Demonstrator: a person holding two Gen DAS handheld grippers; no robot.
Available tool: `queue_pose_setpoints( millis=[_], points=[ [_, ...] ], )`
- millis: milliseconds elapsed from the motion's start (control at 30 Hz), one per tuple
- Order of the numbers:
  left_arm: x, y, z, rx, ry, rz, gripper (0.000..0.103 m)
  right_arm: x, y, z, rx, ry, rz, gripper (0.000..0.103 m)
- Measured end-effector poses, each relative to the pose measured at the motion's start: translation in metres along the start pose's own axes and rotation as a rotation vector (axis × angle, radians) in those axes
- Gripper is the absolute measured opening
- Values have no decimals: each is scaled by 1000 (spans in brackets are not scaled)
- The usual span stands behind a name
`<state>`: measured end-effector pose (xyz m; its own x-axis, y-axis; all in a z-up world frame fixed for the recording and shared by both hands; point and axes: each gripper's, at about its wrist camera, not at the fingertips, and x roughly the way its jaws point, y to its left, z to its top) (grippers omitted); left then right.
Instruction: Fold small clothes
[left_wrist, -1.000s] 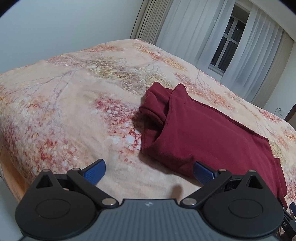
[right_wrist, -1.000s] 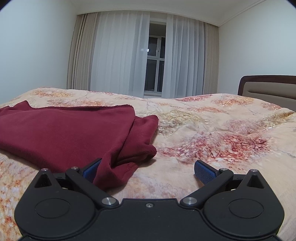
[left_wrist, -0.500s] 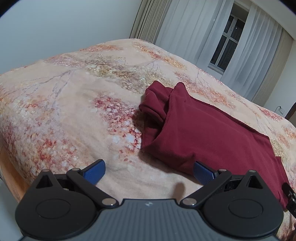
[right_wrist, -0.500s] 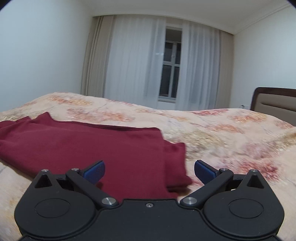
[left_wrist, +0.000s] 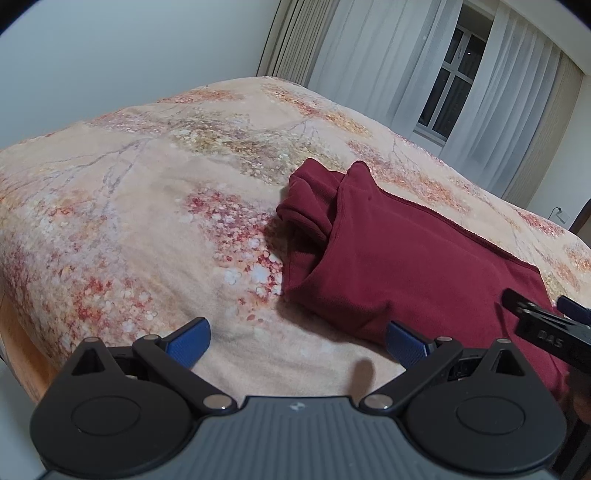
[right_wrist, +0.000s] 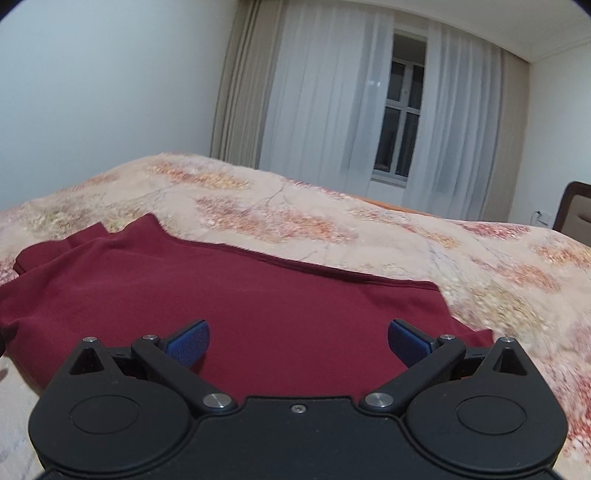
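Progress, as a judgement: partway; the maroon garment (left_wrist: 413, 266) lies on the bed (left_wrist: 147, 206) as a long flat panel, so at least one lengthwise fold looks done; far end is not tidy: a sleeve or collar bunch (left_wrist: 310, 206) sticks out past the panel edge at the left, rumpled and doubled over; likely left to do: tuck that bunch in, then fold the panel across its length into a compact stack; no finished pile anywhere in view.

Left gripper (left_wrist: 297, 338): jaws wide apart, nothing between them; it hovers over bare floral bedspread just beside the garment's near edge, right blue pad near the hem, contact unclear.

Right gripper (right_wrist: 297, 339): jaws also wide apart and empty; it sits over the garment (right_wrist: 240, 295) itself, cloth spanning the whole gap below the pads; whether the pads touch the cloth I can't tell.

View differences: left wrist view shows the bunched end clearly, plus the folded-over lip along the panel's left side, and catches the right gripper (left_wrist: 546, 328) coming in at the right edge over the garment's other end; right wrist view shows that other end: square corner at the right, fairly flat top, straight far hem (right_wrist: 295, 264); bunch is only a small bump at far left there; its right side is motion-blurred, so bedspread detail there is unreliable; headboard (right_wrist: 576, 210) is plain only in this view.
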<state>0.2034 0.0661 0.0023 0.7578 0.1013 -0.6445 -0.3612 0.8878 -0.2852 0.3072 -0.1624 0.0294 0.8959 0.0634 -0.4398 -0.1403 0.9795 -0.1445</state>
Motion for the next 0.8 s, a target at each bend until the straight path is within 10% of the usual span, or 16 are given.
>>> queue_pose_setpoints(
  millis=[800],
  points=[
    [4,-8,-5,70,-9,40,103,22,17,-29,6,31,44,102]
  ],
)
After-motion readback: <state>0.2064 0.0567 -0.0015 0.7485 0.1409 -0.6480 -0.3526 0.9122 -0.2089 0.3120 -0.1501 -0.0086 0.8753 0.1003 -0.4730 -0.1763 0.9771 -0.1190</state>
